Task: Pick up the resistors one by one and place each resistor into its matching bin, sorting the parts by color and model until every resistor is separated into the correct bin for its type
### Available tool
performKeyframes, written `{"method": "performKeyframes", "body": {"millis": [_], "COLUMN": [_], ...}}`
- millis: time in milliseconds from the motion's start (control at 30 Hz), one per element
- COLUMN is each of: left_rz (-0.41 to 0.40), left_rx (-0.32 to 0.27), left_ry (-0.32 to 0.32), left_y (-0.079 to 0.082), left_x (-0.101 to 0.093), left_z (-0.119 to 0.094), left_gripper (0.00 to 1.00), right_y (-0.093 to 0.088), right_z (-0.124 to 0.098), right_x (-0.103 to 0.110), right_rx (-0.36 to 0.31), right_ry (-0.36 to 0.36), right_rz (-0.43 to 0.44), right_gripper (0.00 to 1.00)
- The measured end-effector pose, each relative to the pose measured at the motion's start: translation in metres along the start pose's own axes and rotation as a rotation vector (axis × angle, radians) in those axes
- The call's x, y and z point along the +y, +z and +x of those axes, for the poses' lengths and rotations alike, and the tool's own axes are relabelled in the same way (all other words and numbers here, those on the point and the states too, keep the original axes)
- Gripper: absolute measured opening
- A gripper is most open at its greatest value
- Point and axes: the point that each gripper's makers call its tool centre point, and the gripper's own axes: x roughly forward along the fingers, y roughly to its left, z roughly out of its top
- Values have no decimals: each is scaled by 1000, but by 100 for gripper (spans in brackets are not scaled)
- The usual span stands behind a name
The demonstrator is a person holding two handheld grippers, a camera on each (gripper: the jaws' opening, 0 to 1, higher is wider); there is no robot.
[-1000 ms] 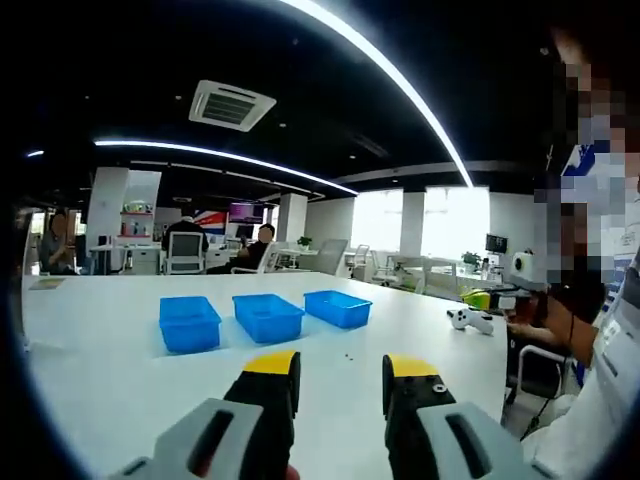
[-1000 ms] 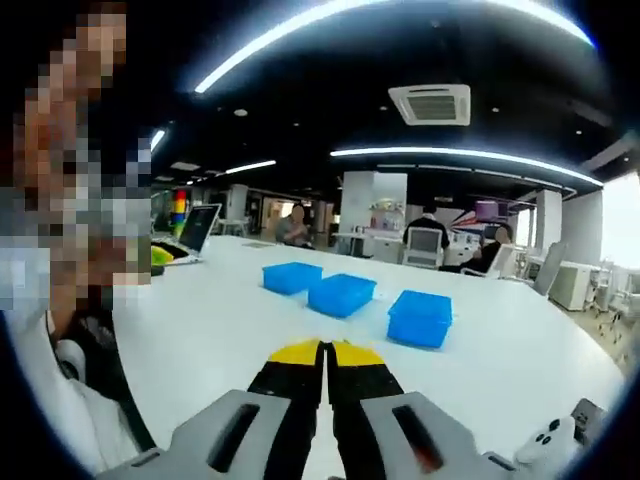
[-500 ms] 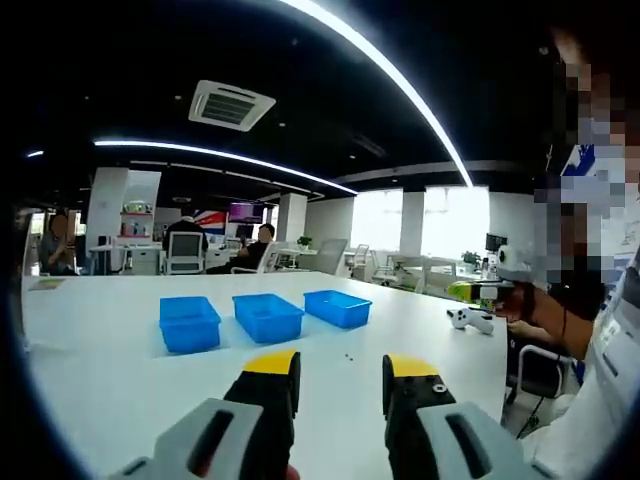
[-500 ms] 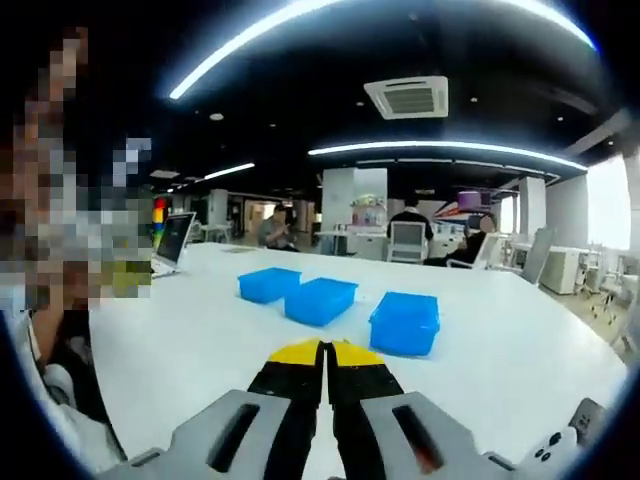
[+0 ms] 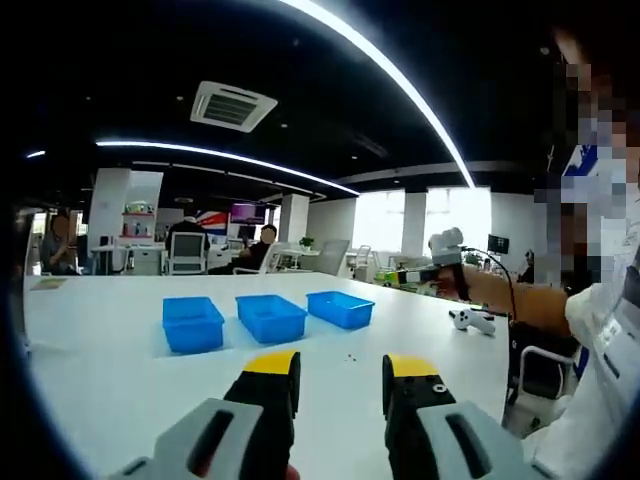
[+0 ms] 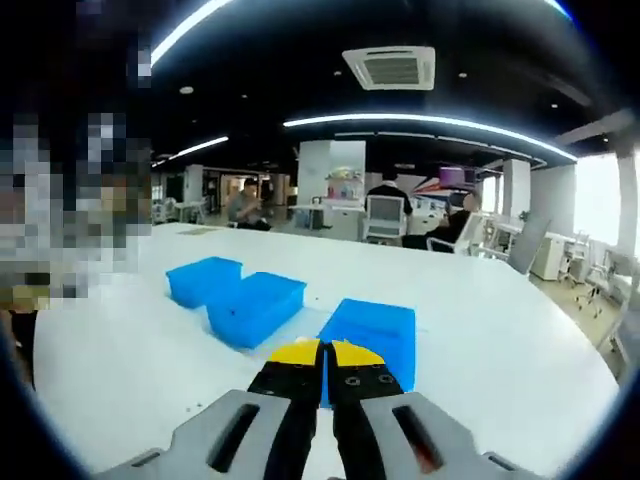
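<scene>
Since a second ago the left gripper view has barely shifted, but the right gripper (image 5: 408, 276) has risen into it from the right, held out over the counter (image 5: 90, 360) at the end of the person's forearm. Its own left gripper (image 5: 340, 368) rests low with its yellow-tipped jaws spread wide and empty. Beyond them stand three blue bins (image 5: 268, 317) in a row, and just nearer lie a few dark specks, presumably the resistors (image 5: 349, 356), too small to show which way their long axes or leads point. Such parts should be very light, stiff in the body with thin bendable leads, and likely to skid on the smooth top, so a pinch across the body looks safest. Over in the right gripper view the camera has swung closer to the bins (image 6: 250, 306), the nearest one (image 6: 368, 335) now just beyond the tips. That right gripper (image 6: 323, 352) has its jaws pressed together with nothing visible between them.
</scene>
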Motion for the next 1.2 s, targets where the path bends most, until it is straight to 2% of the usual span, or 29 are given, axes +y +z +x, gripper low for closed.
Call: {"method": "performKeyframes", "body": {"millis": [133, 233, 400, 500, 533, 633, 667, 700, 767, 1100, 1167, 1200], "left_rz": [-1, -2, -2, -2, -2, -1, -1, -1, 0, 3, 4, 4], "left_rx": [-2, -3, -6, -6, -6, -7, -8, -8, -8, -9, -9, -9], "left_ry": [3, 3, 5, 5, 4, 3, 3, 4, 4, 0, 1, 2], "left_y": [-1, -1, -1, -1, -1, -1, 0, 0, 0, 1, 1, 1], "left_x": [1, 1, 1, 1, 1, 0, 0, 0, -1, -3, -3, -2], "left_z": [0, 0, -1, -1, -1, -1, -1, -1, -1, -1, -2, -2], "left_gripper": [35, 35, 35, 35, 35, 35, 35, 35, 35, 35, 35, 35], "right_y": [0, -8, -18, -20, -20, -17, -16, -15, -12, 2, 6, 9], "right_z": [35, 56, 71, 71, 71, 67, 66, 65, 61, 43, 35, 28], "right_x": [-14, -25, -32, -31, -31, -26, -24, -23, -21, 9, 18, 27], "right_rx": [13, 32, 52, 56, 59, 48, 39, 36, 31, -24, -44, -64], "right_ry": [-30, -57, -77, -87, -85, -72, -69, -70, -69, -7, 17, 45], "right_rz": [13, 36, 51, 15, 5, 15, 16, 10, -9, -8, 10, 50], "right_gripper": [5, 5, 5, 5, 8, 56, 64, 64, 57, 52, 51, 50]}}
